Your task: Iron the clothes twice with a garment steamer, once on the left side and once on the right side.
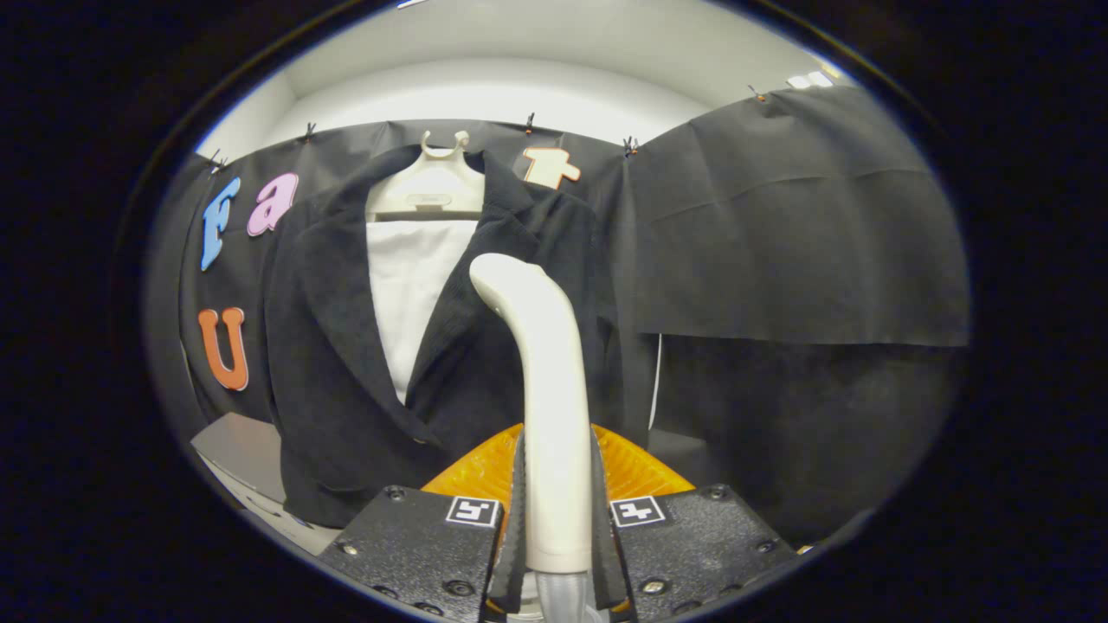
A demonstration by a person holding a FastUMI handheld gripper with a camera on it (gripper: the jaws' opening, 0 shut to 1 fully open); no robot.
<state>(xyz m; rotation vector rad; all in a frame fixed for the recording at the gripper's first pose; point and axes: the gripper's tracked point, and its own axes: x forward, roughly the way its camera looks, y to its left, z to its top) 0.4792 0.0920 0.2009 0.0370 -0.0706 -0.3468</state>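
Gripping the steamer (pixel 544 381) handle tight between both fingers, my gripper (pixel 557 519) aimed its head at the hung jacket (pixel 485 381) just ahead; I judged slow, even downward passes best.

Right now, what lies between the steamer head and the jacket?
Nothing: in the gripper view, the fingers clamp the steamer handle, and its head overlaps the hanging jacket; whether it touches is unclear.

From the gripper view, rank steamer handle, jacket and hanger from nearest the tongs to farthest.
1. Steamer handle: clamped between the fingers of the tongs.
2. Jacket: hanging just beyond the steamer's head.
3. Hanger: farthest, up at the jacket's collar against the booth wall.
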